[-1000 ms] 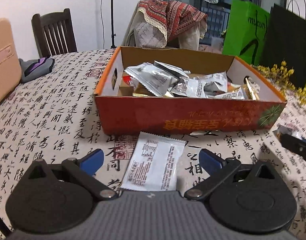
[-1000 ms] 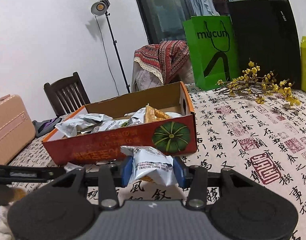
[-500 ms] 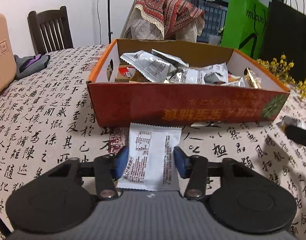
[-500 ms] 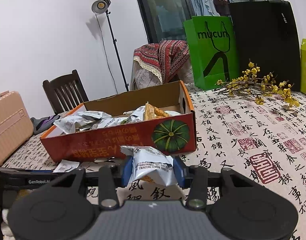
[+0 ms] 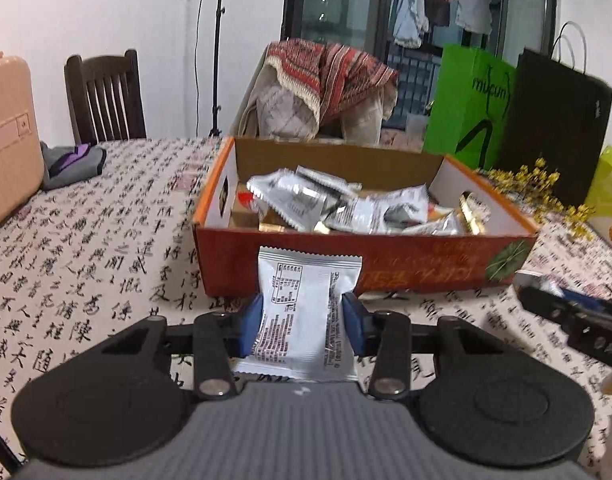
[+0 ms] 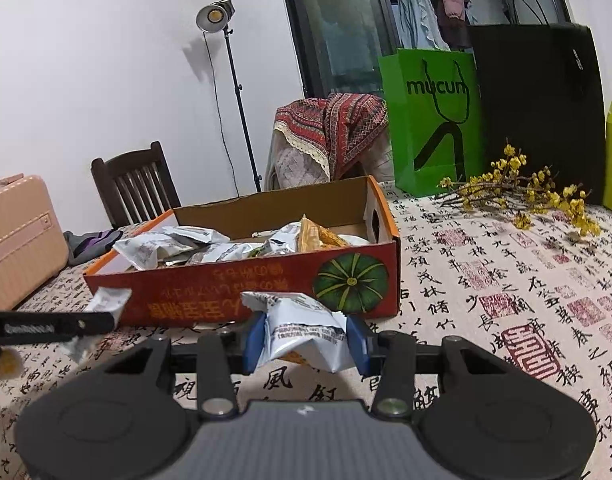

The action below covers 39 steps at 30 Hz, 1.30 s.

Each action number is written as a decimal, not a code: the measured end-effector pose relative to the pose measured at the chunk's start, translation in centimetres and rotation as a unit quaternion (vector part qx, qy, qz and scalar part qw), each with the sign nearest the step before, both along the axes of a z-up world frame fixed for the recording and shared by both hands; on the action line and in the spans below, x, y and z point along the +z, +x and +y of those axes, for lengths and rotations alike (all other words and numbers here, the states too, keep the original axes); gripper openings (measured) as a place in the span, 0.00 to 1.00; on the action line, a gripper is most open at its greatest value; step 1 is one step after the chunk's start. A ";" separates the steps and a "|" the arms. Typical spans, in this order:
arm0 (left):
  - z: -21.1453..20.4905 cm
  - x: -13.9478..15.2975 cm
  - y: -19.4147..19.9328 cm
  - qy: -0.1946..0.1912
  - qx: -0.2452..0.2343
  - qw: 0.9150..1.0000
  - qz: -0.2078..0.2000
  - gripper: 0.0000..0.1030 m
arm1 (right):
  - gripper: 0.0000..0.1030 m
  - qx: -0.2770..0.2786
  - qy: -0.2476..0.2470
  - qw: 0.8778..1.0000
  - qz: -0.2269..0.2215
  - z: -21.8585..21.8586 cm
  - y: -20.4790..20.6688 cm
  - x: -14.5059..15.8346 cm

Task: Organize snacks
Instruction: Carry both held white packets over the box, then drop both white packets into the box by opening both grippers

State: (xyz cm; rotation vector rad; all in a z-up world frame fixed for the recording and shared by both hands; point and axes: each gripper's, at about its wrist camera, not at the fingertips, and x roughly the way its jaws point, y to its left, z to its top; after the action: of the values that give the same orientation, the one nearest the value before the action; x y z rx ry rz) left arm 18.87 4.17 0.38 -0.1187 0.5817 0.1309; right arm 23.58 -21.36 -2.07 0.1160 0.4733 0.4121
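I have a packet in each gripper and neither is in the box (image 5: 385, 276) yet. Most of the job looks done: the box already holds a loose heap of silver packets (image 5: 306, 196), with a few orange and gold wrappers among them. What is left, as far as I can see, is to carry these two over the near wall and drop them in.

The left gripper (image 5: 304, 322) is closing, its blue fingers (image 5: 252, 322) on the two long edges of a flat white packet (image 5: 302, 312). It shows its printed back with a small table of text, top edge serrated, and stands just before the box's red front.

The right gripper (image 6: 306, 338) pinches a crumpled pouch (image 6: 302, 332), pale blue-white with orange showing underneath. Its sides are buckled, so the grip may be less sure. It hangs above the surface (image 6: 505, 300), near the box's pumpkin corner.
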 end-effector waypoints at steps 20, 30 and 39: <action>-1.6 7.6 2.1 -0.015 -0.012 0.997 -0.081 0.42 | 0.42 -0.007 0.020 0.998 -0.056 1.3 1.8 7.9; -0.3 7.6 7.2 -0.040 0.025 0.995 -0.085 0.43 | 0.42 -0.021 0.026 0.998 -0.047 4.5 6.8 8.1; 1.3 4.0 10.2 -0.030 0.049 0.995 -0.086 0.43 | 0.42 -0.025 0.020 0.998 -0.061 5.5 9.3 4.4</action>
State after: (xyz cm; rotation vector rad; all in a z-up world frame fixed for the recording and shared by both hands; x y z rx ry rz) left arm 29.05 5.48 4.39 -0.2155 0.4077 0.1973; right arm 32.92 -15.88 2.32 0.1401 0.3413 0.3770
